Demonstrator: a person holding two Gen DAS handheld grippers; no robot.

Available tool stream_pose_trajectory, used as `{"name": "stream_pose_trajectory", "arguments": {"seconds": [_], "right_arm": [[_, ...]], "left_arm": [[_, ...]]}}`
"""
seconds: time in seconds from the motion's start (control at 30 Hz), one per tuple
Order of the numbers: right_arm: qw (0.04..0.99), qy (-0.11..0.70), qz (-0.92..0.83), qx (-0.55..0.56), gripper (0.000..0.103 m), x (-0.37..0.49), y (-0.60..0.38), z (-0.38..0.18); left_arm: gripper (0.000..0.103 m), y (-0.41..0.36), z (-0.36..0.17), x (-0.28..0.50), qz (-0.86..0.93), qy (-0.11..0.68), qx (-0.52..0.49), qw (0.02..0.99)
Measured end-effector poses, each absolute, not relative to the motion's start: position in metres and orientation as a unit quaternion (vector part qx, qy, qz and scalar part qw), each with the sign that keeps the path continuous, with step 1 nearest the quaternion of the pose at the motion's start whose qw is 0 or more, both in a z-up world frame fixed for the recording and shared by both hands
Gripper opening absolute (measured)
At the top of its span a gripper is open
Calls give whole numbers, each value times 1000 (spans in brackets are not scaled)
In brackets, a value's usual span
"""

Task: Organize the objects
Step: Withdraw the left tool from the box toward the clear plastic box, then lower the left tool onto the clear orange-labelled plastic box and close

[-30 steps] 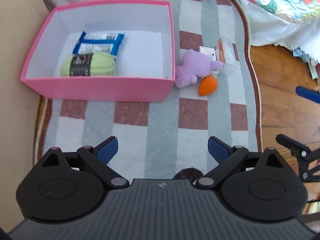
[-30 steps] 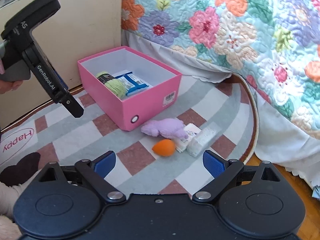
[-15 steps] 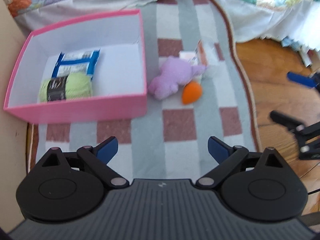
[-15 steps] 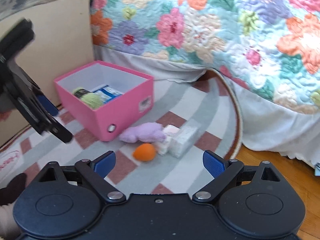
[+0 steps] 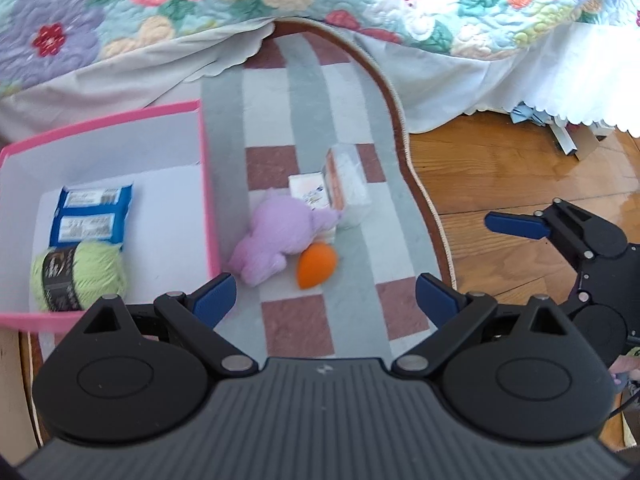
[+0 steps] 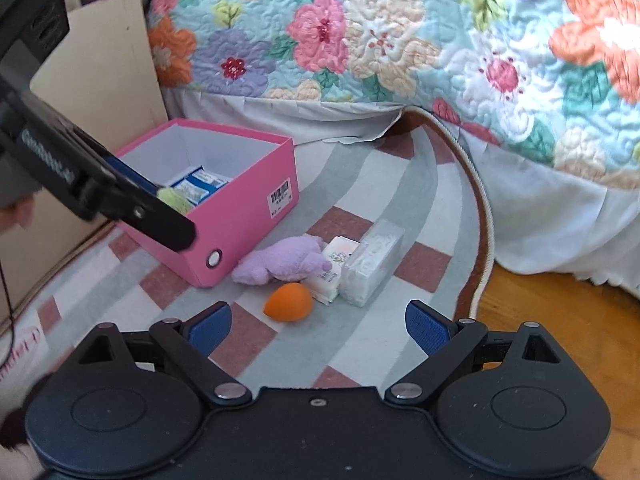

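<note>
Both tongs are spread wide with nothing between the blue pads. The left gripper (image 5: 326,296) hangs over the striped rug (image 5: 360,308), tipped to look down on it. The pink box (image 5: 208,184) sits ahead to its left, the box's right wall running almost up to the left pad, so that side is tight. Inside the box are a blue packet (image 5: 92,216) and, nearer the gripper, a ball of green yarn (image 5: 80,276).

Straight ahead of the left gripper is the loose pile: a purple plush (image 5: 276,240) just beside the box wall, an orange egg-shaped sponge (image 5: 316,266) touching its near side, a small white carton (image 5: 308,190) and a clear-wrapped pack (image 5: 348,184) behind it. The rug is bare between the pads and the pile.

The right gripper (image 6: 318,326) is held lower and flatter, aimed at the same pile from the rug's edge, wood floor (image 6: 560,320) to its right. The bed quilt (image 6: 400,40) closes off the far side
</note>
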State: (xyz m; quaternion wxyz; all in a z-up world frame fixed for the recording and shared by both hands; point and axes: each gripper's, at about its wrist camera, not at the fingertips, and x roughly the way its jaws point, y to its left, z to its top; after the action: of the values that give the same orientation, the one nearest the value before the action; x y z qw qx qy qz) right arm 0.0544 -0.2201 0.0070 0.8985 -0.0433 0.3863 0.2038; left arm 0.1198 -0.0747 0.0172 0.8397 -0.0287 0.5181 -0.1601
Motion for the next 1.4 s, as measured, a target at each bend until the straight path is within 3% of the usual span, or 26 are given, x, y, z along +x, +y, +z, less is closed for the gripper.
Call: {"name": "stream_pose_trajectory", "arguments": {"seconds": [0.43, 0.57, 0.67, 0.77, 1.0, 1.17, 1.27, 1.4], "right_arm": [[909, 373, 185, -26, 88, 76, -208, -8], [914, 355, 196, -8, 85, 82, -204, -15], [918, 344, 199, 1, 83, 85, -199, -19], [920, 343, 189, -7, 82, 91, -194, -27], [912, 365, 175, 67, 73, 105, -200, -38], [916, 369, 154, 20, 72, 116, -198, -43], [908, 389, 153, 25, 59, 130, -199, -56], [912, 385, 141, 24, 53, 138, -198, -67]], "left_arm": [[92, -101, 2, 156, -177, 495, -48, 849], [76, -102, -7, 165, -173, 485, -71, 854], [76, -100, -13, 169, -167, 458, -89, 868], [67, -99, -23, 176, -162, 463, -113, 864], [67, -111, -39, 181, -179, 464, -87, 863], [67, -118, -52, 193, -185, 461, -79, 864], [62, -121, -61, 202, -185, 468, -79, 861], [51, -120, -75, 209, -179, 483, -94, 852]]}}
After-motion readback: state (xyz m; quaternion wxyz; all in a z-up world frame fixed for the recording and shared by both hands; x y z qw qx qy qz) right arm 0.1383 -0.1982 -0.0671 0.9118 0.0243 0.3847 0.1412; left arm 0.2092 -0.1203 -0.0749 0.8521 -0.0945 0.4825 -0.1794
